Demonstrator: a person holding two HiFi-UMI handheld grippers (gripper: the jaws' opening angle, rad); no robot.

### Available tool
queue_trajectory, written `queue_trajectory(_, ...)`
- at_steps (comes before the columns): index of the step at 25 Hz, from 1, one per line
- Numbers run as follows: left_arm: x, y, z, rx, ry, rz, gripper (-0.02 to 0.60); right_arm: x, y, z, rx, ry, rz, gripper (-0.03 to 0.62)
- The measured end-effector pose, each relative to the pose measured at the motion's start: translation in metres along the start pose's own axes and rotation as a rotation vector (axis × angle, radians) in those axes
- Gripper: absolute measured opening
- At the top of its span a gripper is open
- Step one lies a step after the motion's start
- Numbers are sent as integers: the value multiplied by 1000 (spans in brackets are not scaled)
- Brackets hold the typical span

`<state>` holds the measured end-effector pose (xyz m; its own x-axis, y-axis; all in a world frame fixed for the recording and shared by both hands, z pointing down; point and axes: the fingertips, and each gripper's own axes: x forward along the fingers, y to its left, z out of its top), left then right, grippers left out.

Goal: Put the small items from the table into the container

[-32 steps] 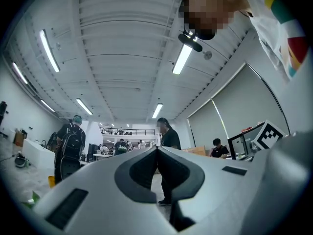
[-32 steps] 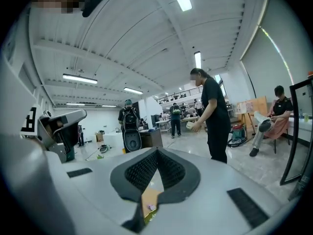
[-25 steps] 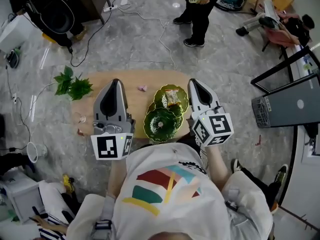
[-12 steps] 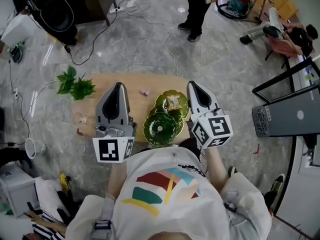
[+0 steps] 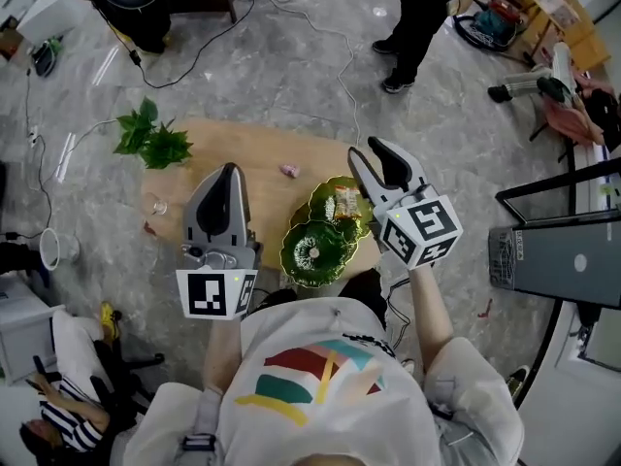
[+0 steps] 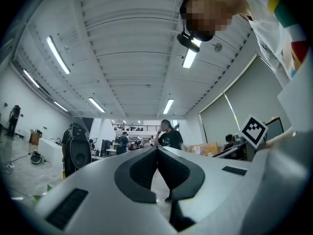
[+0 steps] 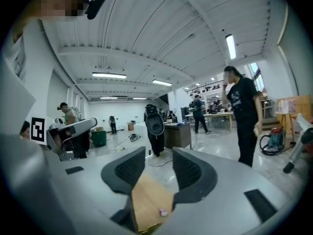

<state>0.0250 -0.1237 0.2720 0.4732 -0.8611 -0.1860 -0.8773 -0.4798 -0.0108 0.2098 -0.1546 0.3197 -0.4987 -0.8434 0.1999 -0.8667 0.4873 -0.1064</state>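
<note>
A small pink item lies on the wooden table, also seen between the jaws' line of sight in the right gripper view as the pink item. Two green leaf-shaped dishes sit at the table's near right: the nearer dish and the farther dish, which holds a wrapped snack. My right gripper hovers over the farther dish, its jaws opening with nothing between them. My left gripper is shut and empty, pointing out at the room.
A leafy green sprig lies at the table's far left corner. Two small items rest near the left edge. A person stands beyond the table; cables run across the floor. A dark stand is at right.
The right gripper's jaws have parted, and it has swung left and farther out over the dishes. The left gripper has shifted slightly and stays shut.
</note>
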Motion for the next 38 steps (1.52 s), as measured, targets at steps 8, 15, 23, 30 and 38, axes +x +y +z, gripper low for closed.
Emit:
queue_trajectory(8,14,43,-98,-19,137,95,8,173,13,-170,-99,585,497,195)
queue_trajectory(15,4,85,-187,-19,199,216,8,256,9,-390,-137,1118,652,207)
queue_trajectory(23,-48,95,-241,-81,298,315,8,255,-5,-502,-164,1394,578,200)
queue_trajectory(30,-37,99,-215,-95,243,285,8,256,3,-441,-199,1267,610,166)
queue_trajectory(38,-9,71,-123,-95,119,112,8,201,38,-244,-146,872,531,164)
